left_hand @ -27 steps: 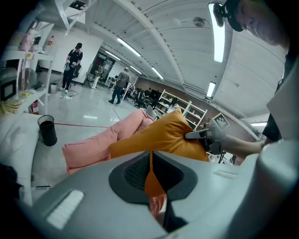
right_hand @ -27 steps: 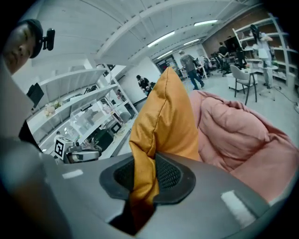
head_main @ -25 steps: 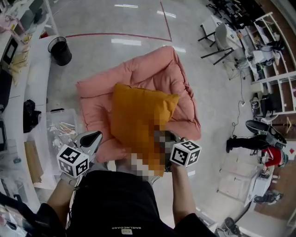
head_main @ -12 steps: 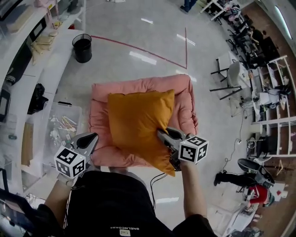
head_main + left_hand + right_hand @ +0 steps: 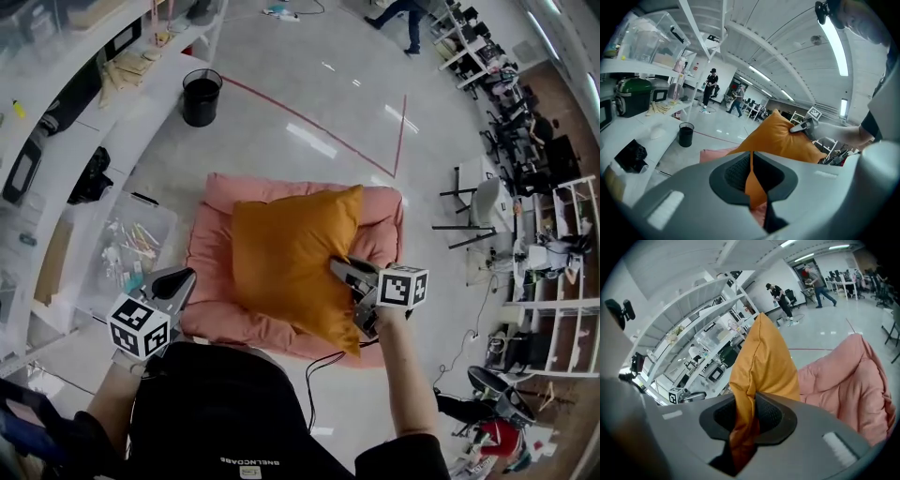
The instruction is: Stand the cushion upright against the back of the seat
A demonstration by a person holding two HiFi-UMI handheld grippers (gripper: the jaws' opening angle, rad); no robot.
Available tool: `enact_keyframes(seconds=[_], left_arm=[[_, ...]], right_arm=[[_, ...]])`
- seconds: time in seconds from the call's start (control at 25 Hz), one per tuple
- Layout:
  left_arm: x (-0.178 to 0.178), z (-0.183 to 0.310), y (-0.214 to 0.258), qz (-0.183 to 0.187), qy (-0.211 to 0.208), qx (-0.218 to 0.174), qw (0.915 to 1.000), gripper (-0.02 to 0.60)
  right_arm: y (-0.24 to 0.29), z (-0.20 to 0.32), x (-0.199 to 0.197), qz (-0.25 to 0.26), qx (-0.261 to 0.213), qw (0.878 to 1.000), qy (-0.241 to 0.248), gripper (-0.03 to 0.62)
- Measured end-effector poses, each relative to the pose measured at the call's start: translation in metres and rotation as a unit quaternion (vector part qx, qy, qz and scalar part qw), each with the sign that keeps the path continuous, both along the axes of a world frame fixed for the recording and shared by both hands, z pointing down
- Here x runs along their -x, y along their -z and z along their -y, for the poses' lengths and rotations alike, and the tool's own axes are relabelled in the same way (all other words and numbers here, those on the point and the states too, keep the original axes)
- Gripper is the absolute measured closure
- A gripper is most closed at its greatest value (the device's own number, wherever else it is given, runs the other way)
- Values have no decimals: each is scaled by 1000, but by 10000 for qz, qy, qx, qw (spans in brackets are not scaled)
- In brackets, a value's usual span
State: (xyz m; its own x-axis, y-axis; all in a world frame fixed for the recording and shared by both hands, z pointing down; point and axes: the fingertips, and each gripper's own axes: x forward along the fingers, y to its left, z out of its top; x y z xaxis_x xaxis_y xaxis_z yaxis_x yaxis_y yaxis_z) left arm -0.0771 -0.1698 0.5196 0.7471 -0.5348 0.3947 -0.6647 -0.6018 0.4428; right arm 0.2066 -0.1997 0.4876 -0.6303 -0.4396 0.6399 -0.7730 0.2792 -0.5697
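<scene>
Now cushion (image 5: 291, 258) further upright on seat (image 5: 214, 281); right gripper (image 5: 339, 270) pinches it; left gripper (image 5: 186, 277) closed.

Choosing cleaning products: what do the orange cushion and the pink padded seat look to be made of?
The cushion looks like a matte woven fabric cover over soft filling: it bunches where pinched and has a sewn edge seam. The seat looks like soft, matte quilted textile, puffy between stitched lines. The exact fibres cannot be told.
</scene>
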Motion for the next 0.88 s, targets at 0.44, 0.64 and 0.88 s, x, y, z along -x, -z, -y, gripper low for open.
enact_keyframes(seconds=[0.44,0.64,0.88], left_arm=[[-1,1,4,45,366,-33,9993,546],[-13,-3,3,118,350,1,9993,546],[-38,-10,4,203,200,6,9996,546]], right_arm=[[-49,25,-45,231,509,9980,-297,510],[-66,16,-80,338,645,9962,-470,511],[-100,-14,-113,552,848,9927,-663,511]])
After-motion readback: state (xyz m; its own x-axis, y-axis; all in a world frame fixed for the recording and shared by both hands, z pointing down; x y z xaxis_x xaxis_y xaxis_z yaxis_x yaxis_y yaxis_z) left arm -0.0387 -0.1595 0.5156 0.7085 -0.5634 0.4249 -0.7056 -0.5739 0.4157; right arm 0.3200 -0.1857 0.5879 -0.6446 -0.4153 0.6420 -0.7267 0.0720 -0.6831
